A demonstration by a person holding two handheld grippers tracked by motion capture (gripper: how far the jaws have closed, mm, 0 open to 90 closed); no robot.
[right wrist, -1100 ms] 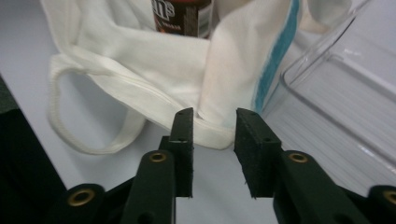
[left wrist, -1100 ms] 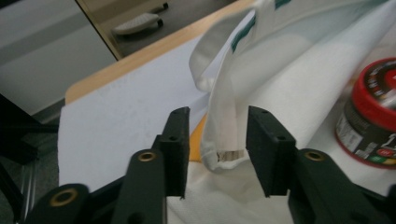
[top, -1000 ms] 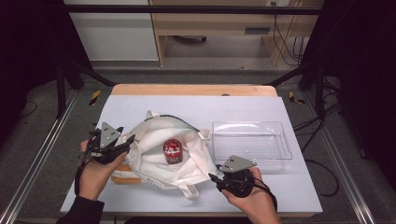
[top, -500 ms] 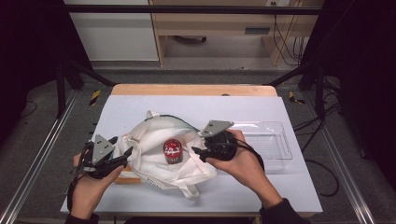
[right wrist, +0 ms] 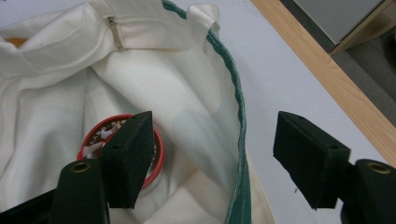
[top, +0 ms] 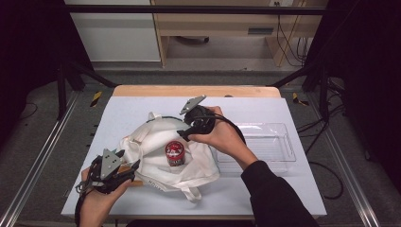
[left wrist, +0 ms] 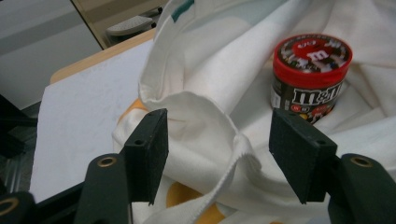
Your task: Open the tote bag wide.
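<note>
In the right gripper view the near pad hides part of the candy tub (right wrist: pixel 154 140), and folds of the white bag (top: pixel 151 142) cover its base.

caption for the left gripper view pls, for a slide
Left gripper open at the white cloth bag's hem, with a red-lidded candy tub standing on the cloth beyond.

A clear plastic tray (top: pixel 265 144) lies on the table (top: pixel 142 106), just beside the cloth
</note>
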